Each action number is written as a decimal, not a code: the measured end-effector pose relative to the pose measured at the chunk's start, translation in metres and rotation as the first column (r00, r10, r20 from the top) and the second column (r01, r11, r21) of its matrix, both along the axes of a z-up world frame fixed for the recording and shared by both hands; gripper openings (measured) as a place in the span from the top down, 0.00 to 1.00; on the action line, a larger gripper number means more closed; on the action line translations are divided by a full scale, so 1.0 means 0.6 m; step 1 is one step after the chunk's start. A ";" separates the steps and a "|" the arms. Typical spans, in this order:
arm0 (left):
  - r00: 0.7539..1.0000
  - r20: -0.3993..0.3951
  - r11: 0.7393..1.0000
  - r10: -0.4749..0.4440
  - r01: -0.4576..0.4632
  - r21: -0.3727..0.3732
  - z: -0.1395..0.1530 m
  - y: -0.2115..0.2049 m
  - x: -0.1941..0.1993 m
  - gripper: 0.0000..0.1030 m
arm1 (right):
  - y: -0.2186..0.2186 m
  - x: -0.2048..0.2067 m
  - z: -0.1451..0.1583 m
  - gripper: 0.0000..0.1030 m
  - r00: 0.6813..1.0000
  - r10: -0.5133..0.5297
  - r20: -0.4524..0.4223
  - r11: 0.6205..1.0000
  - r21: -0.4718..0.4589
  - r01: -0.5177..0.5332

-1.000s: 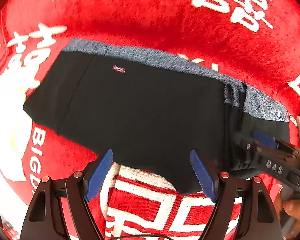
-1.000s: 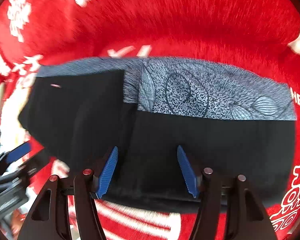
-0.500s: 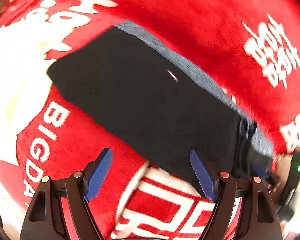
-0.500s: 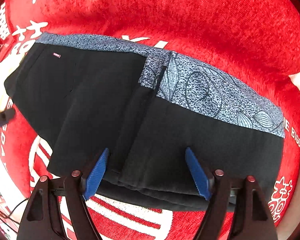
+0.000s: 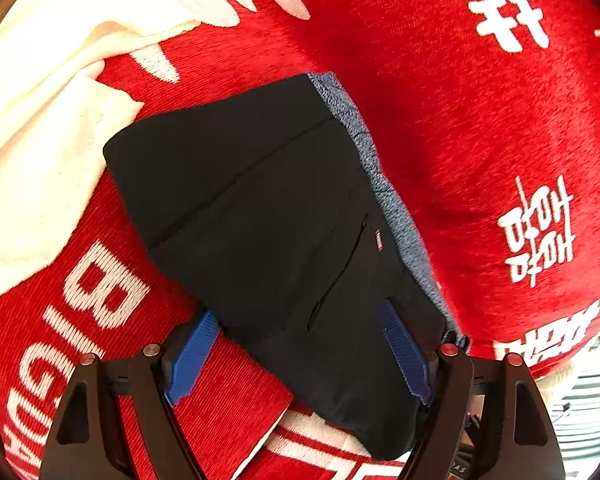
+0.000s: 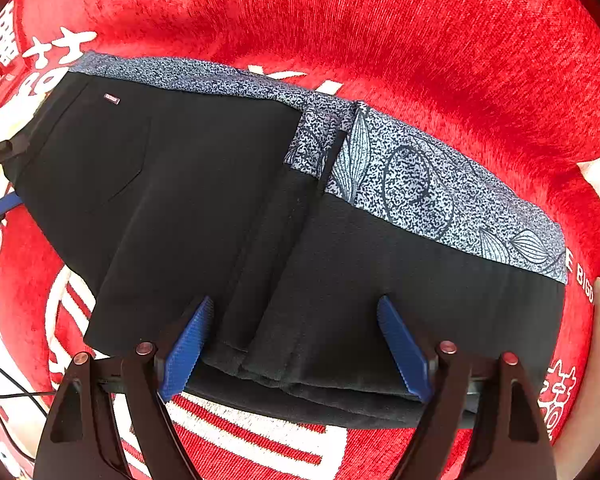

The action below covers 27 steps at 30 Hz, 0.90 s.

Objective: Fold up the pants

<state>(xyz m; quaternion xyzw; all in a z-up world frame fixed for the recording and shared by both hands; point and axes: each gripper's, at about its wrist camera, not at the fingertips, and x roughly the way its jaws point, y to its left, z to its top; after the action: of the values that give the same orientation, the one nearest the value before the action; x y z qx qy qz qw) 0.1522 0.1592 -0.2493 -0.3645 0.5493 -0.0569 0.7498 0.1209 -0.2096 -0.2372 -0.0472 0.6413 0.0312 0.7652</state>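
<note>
Black pants (image 6: 204, 200) with a blue-grey patterned band (image 6: 420, 188) lie folded on a red blanket (image 6: 420, 40). In the left wrist view the pants (image 5: 268, 216) run diagonally, with a small label (image 5: 378, 240) near the band. My left gripper (image 5: 300, 354) is open, its blue fingers astride the pants' near end. My right gripper (image 6: 294, 350) is open over the near edge of the fold. The left gripper's tip shows at the left edge of the right wrist view (image 6: 4, 200).
The red blanket carries white lettering (image 5: 96, 280). A cream cloth (image 5: 40, 128) lies at the pants' far left end. Cables (image 6: 12, 392) run along the lower left. A striped surface (image 5: 580, 408) shows at the lower right.
My left gripper has swung round to the pants' end, so they now run diagonally away from it. My right gripper has edged closer over the near fold. Both stay open.
</note>
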 end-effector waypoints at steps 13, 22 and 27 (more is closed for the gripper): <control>0.996 0.063 0.997 0.067 -0.064 -0.050 -0.008 -0.006 0.035 0.21 | 0.002 0.010 -0.004 0.16 1.000 -0.016 0.007 1.000 0.005 0.016; 0.998 -0.051 0.946 0.028 -0.010 0.325 0.028 -0.063 0.059 0.67 | -0.008 0.020 0.016 0.15 0.999 -0.036 0.003 0.999 0.019 0.036; 0.993 0.007 0.838 -0.118 0.096 0.538 0.075 -0.131 0.058 0.73 | -0.004 0.063 0.098 0.15 0.998 -0.027 0.055 0.994 0.107 0.021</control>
<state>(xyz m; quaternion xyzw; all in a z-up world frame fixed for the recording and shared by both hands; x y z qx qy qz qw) 0.1869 0.0803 -0.2045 -0.1081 0.5478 0.0500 0.8281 0.1586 -0.2119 -0.1786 0.0005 0.6176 0.0545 0.7846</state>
